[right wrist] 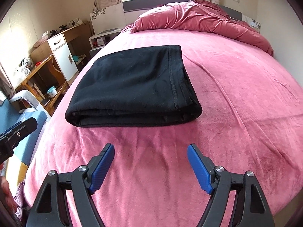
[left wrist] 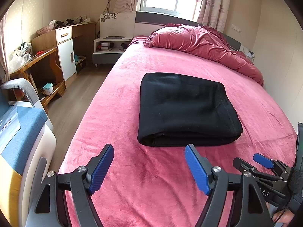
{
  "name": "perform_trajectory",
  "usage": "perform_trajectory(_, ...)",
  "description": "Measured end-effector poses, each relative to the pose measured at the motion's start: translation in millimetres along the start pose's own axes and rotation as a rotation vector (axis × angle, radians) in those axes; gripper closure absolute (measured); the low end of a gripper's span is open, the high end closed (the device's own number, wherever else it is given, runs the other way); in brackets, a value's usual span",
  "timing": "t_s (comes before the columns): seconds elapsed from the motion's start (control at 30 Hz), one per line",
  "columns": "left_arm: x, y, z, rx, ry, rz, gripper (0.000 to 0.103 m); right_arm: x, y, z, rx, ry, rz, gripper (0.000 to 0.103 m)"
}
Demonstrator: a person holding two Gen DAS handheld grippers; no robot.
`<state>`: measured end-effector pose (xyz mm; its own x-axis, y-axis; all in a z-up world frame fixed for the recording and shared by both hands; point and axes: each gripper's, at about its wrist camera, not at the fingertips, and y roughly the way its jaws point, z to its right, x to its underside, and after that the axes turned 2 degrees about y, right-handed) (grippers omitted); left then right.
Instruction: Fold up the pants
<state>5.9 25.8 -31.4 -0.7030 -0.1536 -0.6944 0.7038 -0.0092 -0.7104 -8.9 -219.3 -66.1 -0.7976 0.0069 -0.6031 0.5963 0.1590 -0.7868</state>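
The black pants (left wrist: 185,109) lie folded into a thick flat rectangle on the pink bed (left wrist: 132,179). They also show in the right wrist view (right wrist: 132,87), with a stitched hem along the right side. My left gripper (left wrist: 149,151) is open and empty, just short of the near folded edge. My right gripper (right wrist: 151,150) is open and empty, a little nearer than the pants. The right gripper also shows at the lower right of the left wrist view (left wrist: 263,160).
A rumpled red duvet (left wrist: 204,41) is piled at the head of the bed. A blue-cushioned chair (left wrist: 20,132) stands left of the bed. A wooden desk (left wrist: 41,64), a white cabinet and a bedside table (left wrist: 109,47) line the left wall.
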Motion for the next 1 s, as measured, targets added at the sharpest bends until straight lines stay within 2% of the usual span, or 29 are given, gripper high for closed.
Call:
perform_trajectory(0.37,1.5,-0.1,3.6,-0.032,0.018,0.007,0.023,3.0,3.1,1.7,0.000,0.007,-0.009,0.023)
perform_trajectory(0.57,3.2,-5.2,5.7,-0.085,0.028,0.046,0.023,4.3,3.3,3.0,-0.001,0.009,-0.008,0.023)
perform_trajectory(1.0,2.1,-12.5,4.4,-0.088,0.033,0.063,0.023,5.5,-1.5,-0.2,-0.003,-0.001,0.008,0.023)
